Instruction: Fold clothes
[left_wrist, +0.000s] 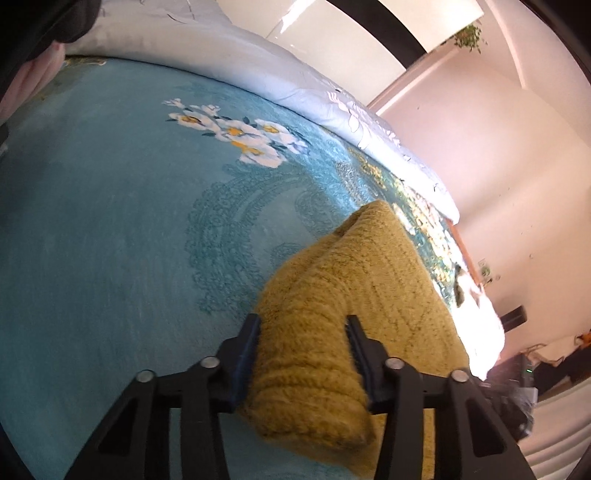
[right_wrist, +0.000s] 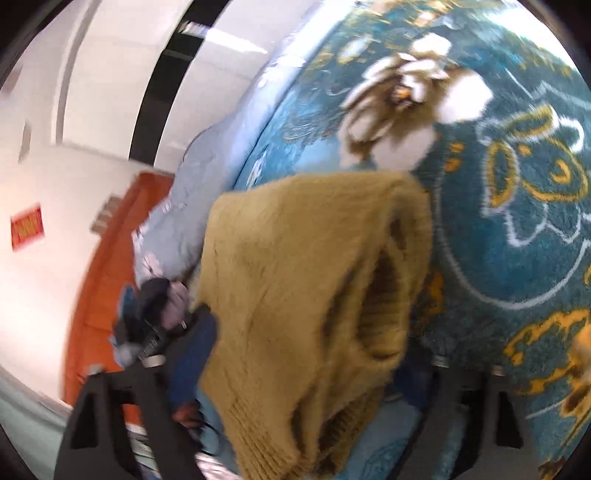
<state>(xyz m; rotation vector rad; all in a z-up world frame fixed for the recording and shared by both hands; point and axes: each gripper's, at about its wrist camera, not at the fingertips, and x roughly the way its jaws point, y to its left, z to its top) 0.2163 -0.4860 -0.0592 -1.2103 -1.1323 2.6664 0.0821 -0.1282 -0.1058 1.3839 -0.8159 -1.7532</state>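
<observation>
A mustard-yellow knit sweater (left_wrist: 354, 295) is held up over a teal floral blanket (left_wrist: 110, 221) on a bed. My left gripper (left_wrist: 303, 332) is shut on a thick ribbed fold of the sweater, which bulges between its fingers (left_wrist: 251, 339). In the right wrist view the same sweater (right_wrist: 295, 277) fills the centre, bunched with an open fold. My right gripper (right_wrist: 306, 350) is shut on the sweater; the cloth hides most of its right finger. The right view is blurred by motion.
A pale blue quilt (left_wrist: 295, 85) lies along the far edge of the blanket. White walls and an orange-brown door (right_wrist: 107, 277) stand beyond the bed. The blanket (right_wrist: 517, 221) carries yellow and white patterns. A pile of dark clothes (right_wrist: 151, 306) lies by the quilt.
</observation>
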